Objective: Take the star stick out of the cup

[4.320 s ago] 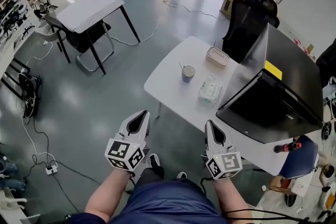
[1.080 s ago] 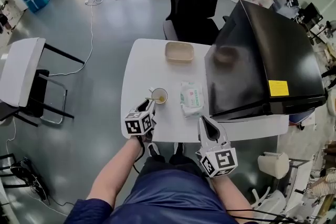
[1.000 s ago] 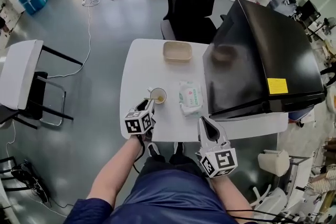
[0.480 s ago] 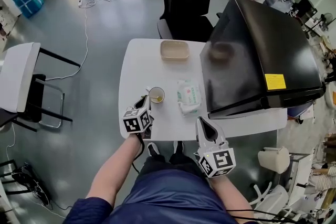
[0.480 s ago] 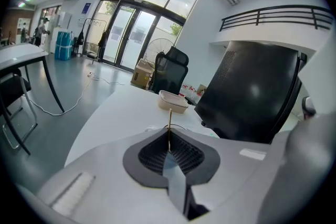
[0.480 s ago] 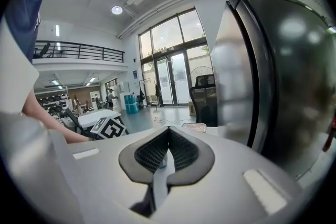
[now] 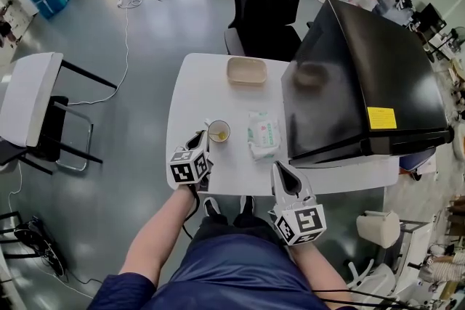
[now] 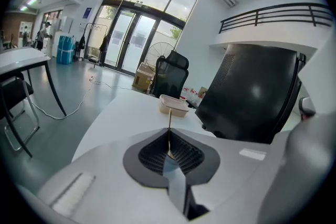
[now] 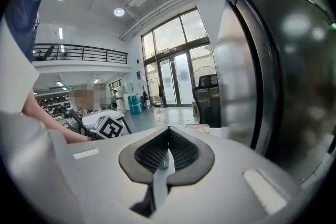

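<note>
Blue clothing (image 7: 232, 272), pale grey left claw (image 7: 199, 138), right claw (image 7: 280, 169), black-and-white marker cubes (image 7: 190, 168)

The rounded counter (image 7: 195, 94) is white, the shallow rectangular tray (image 7: 246, 70) beige, and the soft wipes packet (image 7: 263, 136) white and green. The large glossy box (image 7: 363, 62) is black with a yellow label (image 7: 381, 117). The left gripper (image 7: 197, 138) and the right gripper (image 7: 280, 169) are pale grey, with black ribbed fingers (image 8: 152, 152) and black-and-white marker squares. The thin stick (image 8: 169, 123) is pale yellow.
</note>
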A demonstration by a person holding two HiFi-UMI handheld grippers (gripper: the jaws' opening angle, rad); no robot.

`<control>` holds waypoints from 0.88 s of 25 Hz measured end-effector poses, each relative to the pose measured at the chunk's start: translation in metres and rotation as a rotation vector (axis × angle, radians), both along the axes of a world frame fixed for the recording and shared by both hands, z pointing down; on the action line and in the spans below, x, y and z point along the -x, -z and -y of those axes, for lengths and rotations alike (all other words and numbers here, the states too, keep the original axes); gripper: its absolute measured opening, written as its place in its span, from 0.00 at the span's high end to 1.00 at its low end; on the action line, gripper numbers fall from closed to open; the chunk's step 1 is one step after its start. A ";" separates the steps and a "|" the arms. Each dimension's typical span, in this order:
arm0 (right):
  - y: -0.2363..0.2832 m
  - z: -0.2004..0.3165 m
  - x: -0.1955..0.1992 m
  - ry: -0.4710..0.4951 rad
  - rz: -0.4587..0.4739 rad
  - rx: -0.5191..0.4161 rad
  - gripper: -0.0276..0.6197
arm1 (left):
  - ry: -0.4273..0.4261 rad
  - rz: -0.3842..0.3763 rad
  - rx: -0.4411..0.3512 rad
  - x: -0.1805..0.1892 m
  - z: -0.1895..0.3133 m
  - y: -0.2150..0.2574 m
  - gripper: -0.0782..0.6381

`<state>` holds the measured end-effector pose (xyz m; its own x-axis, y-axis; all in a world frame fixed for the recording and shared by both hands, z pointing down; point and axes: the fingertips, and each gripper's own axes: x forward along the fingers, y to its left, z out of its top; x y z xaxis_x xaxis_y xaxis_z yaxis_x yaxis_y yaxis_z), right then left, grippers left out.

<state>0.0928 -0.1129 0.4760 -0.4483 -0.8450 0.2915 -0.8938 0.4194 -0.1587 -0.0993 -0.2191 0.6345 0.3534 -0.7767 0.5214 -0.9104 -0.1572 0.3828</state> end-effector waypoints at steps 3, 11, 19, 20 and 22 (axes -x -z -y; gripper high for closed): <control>-0.001 0.002 -0.001 0.004 0.010 -0.002 0.95 | 0.003 0.005 -0.010 0.001 -0.001 0.004 0.88; -0.003 0.009 0.008 0.041 0.020 -0.005 0.95 | 0.025 -0.005 -0.035 0.011 -0.006 0.019 0.88; 0.000 0.016 0.022 0.081 0.025 -0.004 0.95 | 0.052 -0.051 -0.082 0.022 -0.011 0.050 0.88; 0.001 0.017 0.024 0.085 0.025 -0.005 0.95 | 0.052 -0.056 -0.088 0.023 -0.011 0.055 0.88; 0.003 0.019 0.027 0.093 0.026 -0.007 0.95 | 0.051 -0.065 -0.099 0.024 -0.012 0.063 0.88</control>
<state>0.0655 -0.1320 0.4734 -0.5325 -0.8010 0.2736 -0.8464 0.5019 -0.1779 -0.1237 -0.2066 0.5711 0.3427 -0.8410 0.4187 -0.8921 -0.1515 0.4257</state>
